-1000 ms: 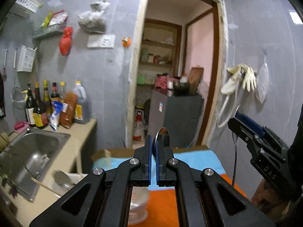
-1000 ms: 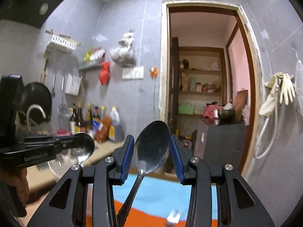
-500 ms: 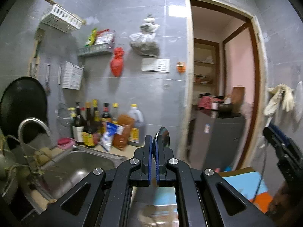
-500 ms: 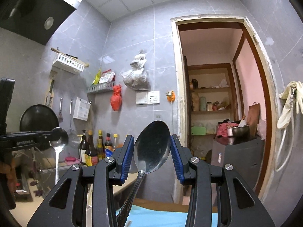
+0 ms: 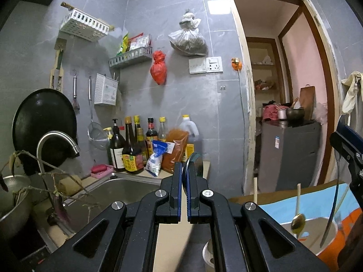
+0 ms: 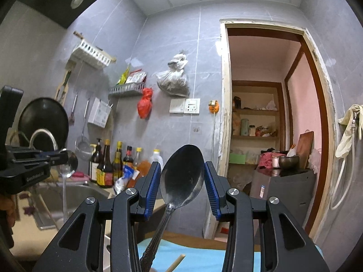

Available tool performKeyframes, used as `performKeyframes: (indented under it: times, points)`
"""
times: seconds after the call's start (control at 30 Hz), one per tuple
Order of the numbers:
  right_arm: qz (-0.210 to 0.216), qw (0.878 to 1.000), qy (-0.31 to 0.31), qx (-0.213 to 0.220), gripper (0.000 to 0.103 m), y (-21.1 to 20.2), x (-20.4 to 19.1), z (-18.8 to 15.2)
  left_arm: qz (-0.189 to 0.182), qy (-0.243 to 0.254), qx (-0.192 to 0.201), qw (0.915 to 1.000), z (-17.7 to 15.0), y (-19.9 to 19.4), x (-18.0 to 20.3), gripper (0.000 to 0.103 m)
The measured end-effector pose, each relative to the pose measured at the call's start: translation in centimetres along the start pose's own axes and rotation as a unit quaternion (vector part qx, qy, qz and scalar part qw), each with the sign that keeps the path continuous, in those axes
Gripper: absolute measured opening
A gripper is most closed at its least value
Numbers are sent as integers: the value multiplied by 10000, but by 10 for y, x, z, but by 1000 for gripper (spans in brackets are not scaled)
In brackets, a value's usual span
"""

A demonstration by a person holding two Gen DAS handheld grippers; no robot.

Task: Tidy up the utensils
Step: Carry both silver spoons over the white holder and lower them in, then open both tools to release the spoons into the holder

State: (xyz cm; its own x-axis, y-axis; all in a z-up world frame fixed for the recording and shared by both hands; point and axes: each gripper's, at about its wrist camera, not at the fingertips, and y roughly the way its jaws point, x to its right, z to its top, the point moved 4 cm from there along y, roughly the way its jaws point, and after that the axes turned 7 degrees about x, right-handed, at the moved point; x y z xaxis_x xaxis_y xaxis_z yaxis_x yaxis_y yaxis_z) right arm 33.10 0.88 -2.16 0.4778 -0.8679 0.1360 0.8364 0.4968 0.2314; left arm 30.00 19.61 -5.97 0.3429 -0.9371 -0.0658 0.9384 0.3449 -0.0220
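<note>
Fingers of the left gripper (image 5: 184,176) pinch a thin-edged spoon (image 5: 194,162) above the sink (image 5: 127,187), while the right gripper (image 6: 182,178) clamps a large spoon (image 6: 182,172) whose rounded bowl could slip and swing.

Grey tiled wall (image 5: 181,95), brown-framed doorway (image 6: 267,122), steel sink (image 5: 109,195) below.

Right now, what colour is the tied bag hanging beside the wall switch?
Red bag; clearest in the left wrist view.
</note>
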Motion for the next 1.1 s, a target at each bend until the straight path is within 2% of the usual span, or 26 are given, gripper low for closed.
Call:
performKeyframes:
  times: [0.3, 0.47, 0.63, 0.8, 0.9, 0.97, 1.0, 1.03, 1.1]
  points:
    - [45, 9998, -149, -106, 37, 0, -12, -24, -124, 127, -30, 9998, -16, 0, 11, 1]
    - [51, 9997, -158, -193, 37, 0, -13, -28, -315, -16, -127, 9994, -19, -1, 9, 2]
    - [123, 9995, -85, -278, 38, -2, -12, -27, -776, -472, -256, 9955, -17, -8, 5, 5]
    - [185, 9993, 9, -317, 43, -5, -8, -19, -1039, -642, -362, 9919, -10, -12, 8, 8]
    - [174, 9994, 107, -279, 51, -11, -3, -8, -1189, -750, -307, 9896, -2, -18, 12, 18]
    - [148, 9994, 183, -253, 58, -14, 3, 0, -1287, -794, -182, 9883, 8, -24, 17, 33]
    - [127, 9993, 234, -257, 60, -16, 8, 5, -1319, -809, -142, 9879, 12, -26, 19, 36]
    - [100, 9992, 295, -262, 67, -18, 13, 9, -1369, -826, -102, 9871, 17, -28, 22, 39]
    - [15, 9989, 398, -252, 76, -22, 24, 17, -1477, -839, -69, 9854, 26, -31, 29, 41]
